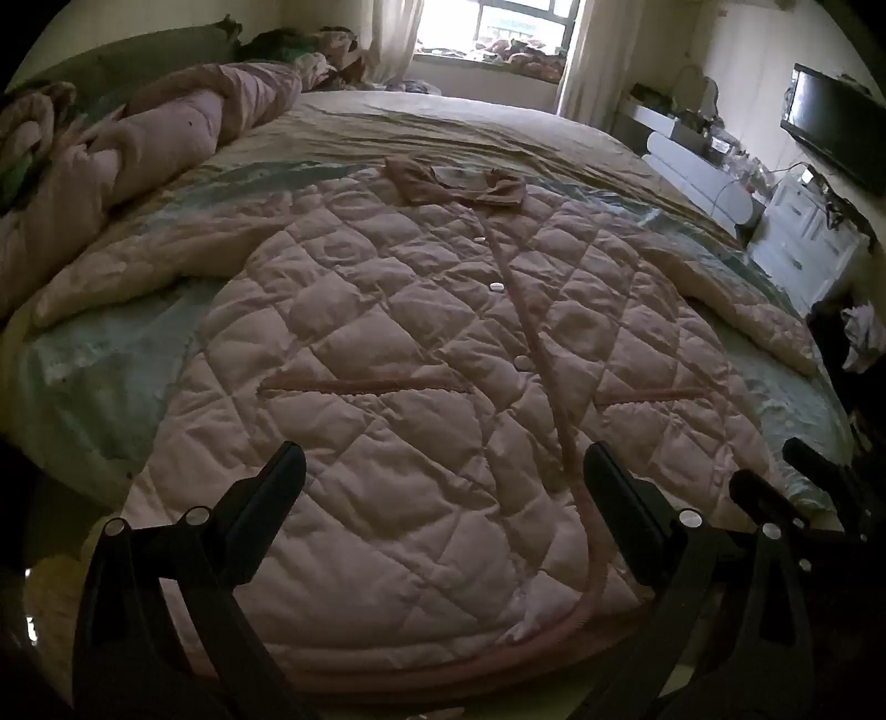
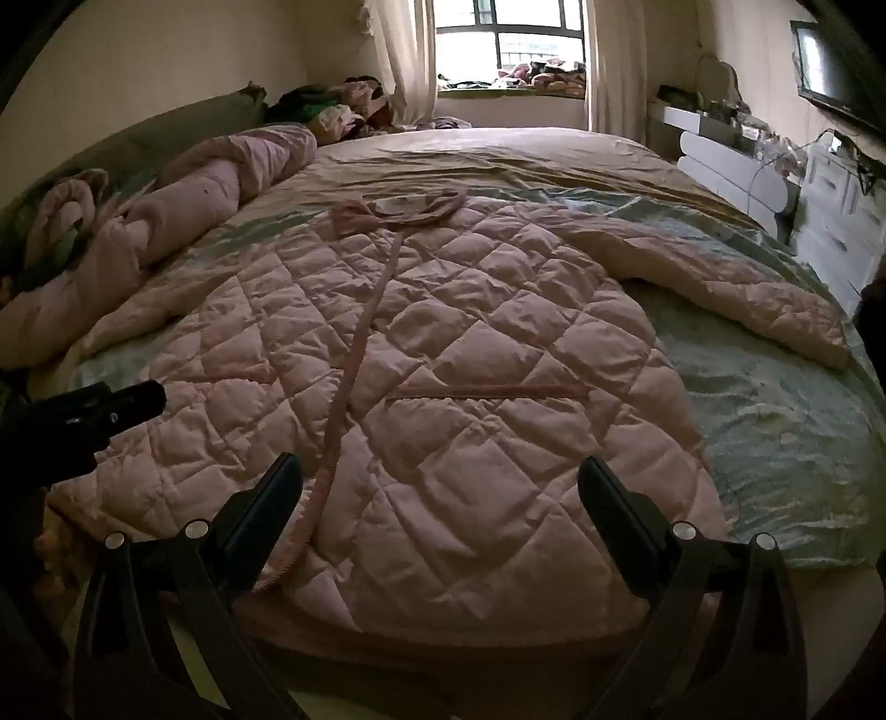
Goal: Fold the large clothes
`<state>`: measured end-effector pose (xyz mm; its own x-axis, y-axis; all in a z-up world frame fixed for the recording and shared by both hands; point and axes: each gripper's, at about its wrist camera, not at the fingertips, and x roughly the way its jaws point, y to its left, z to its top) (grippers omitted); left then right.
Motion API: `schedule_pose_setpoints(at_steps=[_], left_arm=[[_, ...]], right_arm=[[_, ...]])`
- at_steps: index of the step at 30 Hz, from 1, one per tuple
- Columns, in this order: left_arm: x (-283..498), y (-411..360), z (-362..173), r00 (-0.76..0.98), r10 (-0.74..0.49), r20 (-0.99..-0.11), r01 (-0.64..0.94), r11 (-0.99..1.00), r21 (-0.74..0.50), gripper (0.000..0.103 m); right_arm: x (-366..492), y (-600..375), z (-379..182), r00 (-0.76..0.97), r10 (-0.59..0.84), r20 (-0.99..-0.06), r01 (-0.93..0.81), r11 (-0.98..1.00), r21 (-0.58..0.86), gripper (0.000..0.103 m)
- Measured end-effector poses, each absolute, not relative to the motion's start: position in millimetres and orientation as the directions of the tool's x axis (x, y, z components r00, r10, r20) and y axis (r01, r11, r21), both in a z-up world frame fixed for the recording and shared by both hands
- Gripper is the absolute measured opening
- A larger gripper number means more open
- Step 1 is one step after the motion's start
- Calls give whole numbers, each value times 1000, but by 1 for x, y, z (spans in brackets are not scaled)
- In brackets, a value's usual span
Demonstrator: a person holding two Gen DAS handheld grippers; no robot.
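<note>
Left wrist view looks down along the left gripper [image 1: 443, 476], whose two black fingers stand spread wide with nothing between them, hanging over the near hem of a pink quilted coat [image 1: 421, 354]. The coat lies flat, front up, across a wide bed [image 1: 94, 376], its collar [image 1: 454, 185] toward the far side and both sleeves stretched outward, one to each side. White buttons [image 1: 496, 286] run down the darker pink trim of the front closure, and two pocket openings [image 1: 365, 385] show as horizontal trim lines. Under the coat the bed is covered by a pale blue-green sheet [image 1: 775, 387], with a beige sheet [image 1: 498, 127] farther back. A rolled pink duvet [image 1: 166, 144] lies along the left side of the bed beside a dark headboard [image 1: 127, 50].

Right wrist view shows the right gripper [image 2: 440, 482] also spread wide and empty, above the coat's lower half, with the left gripper's black tip at the left edge. Beyond the bed a bright window [image 2: 509, 39] sits between pale curtains [image 2: 410, 55], its sill heaped with clothes. Along the right wall stand a white dresser [image 2: 836, 221] with cluttered tops and a dark wall-mounted television [image 2: 836, 72].
</note>
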<state>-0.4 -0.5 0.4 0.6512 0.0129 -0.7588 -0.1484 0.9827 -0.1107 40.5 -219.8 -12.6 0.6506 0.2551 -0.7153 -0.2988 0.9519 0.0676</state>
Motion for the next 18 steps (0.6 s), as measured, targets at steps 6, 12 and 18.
schedule_pose_setpoints(at_steps=[6, 12, 18], left_arm=[[0, -2, 1, 651, 13, -759, -148, 983, -110, 94], [0, -1, 0, 655, 7, -755, -145, 982, -117, 94], [-3, -2, 8, 658, 13, -753, -143, 984, -108, 94]], right_arm=[[38, -214, -6, 650, 272, -709, -309, 948, 81, 99], [38, -215, -7, 655, 276, -703, -312, 947, 80, 99], [37, -213, -5, 659, 278, -699, -313, 946, 81, 99]])
